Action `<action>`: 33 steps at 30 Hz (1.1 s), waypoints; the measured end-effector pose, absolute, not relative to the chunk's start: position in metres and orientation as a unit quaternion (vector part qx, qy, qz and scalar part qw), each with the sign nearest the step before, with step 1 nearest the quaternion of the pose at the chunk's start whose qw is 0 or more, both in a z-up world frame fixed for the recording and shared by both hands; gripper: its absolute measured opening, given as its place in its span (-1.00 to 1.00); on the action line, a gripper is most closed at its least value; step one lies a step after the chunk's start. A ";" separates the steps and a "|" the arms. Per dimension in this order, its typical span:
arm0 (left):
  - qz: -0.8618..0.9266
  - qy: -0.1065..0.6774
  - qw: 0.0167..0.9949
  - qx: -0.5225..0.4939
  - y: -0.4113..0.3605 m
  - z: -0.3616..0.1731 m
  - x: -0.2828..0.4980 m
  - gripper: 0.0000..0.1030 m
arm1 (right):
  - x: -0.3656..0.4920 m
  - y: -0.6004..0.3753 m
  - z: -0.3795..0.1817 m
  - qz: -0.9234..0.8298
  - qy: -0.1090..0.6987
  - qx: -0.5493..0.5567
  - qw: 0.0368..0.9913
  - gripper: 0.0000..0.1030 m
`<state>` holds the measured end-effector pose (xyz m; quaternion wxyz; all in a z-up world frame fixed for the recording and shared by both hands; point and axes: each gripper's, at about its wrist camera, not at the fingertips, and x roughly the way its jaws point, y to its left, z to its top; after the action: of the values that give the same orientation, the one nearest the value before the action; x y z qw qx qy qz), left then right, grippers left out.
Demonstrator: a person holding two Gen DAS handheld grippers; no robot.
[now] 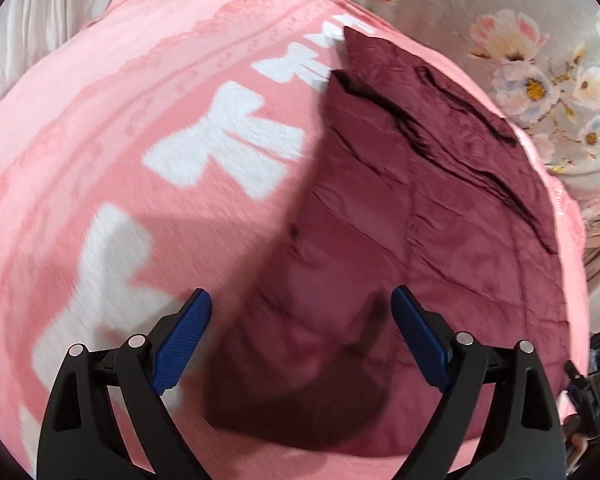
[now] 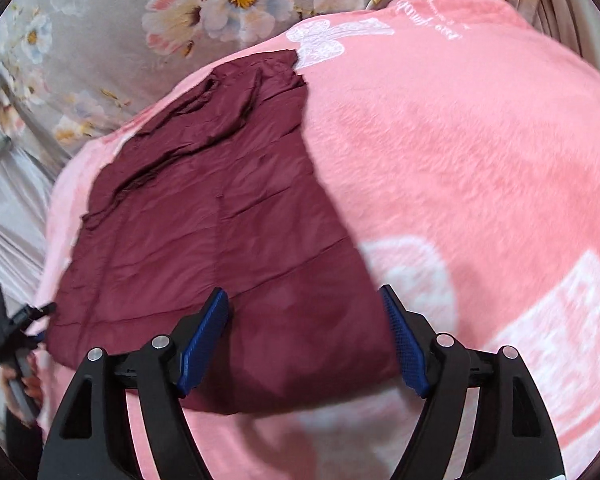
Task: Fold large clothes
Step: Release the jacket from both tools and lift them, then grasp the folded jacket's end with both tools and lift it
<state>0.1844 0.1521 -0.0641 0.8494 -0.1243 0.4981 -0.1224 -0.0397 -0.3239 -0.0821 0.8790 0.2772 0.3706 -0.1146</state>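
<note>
A dark maroon quilted garment (image 1: 400, 208) lies folded in a long strip on a pink blanket (image 1: 119, 100) with white bows. My left gripper (image 1: 300, 292) hovers open over the garment's near end, nothing between its blue pads. In the right wrist view the same garment (image 2: 219, 208) stretches away to the upper left. My right gripper (image 2: 303, 290) stands open above its near edge, also empty. The garment's far end is creased into ridges.
A grey floral bedsheet (image 1: 520, 60) lies beyond the pink blanket (image 2: 460, 140). A hand holding the other gripper (image 2: 15, 332) shows at the left edge of the right wrist view. Pale curtain fabric (image 1: 39, 20) hangs at the far left.
</note>
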 end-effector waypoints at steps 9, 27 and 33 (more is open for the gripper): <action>-0.144 0.494 0.846 -0.142 0.151 -0.050 0.164 -0.79 | -0.051 -0.314 -0.075 -0.082 0.339 0.337 0.874 -0.81; -0.262 0.321 0.886 -0.205 0.243 0.120 -0.005 -0.90 | -0.236 -0.255 0.084 0.001 0.149 0.214 0.965 -0.88; -0.260 0.279 0.907 -0.180 0.219 0.172 0.025 -0.88 | -0.216 -0.282 0.132 -0.003 0.059 0.263 0.963 -0.88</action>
<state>0.0251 0.2191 0.1720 0.9068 -0.1803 0.2788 -0.2598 -0.2159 -0.2823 0.1325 0.9631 0.2626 0.0591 -0.0032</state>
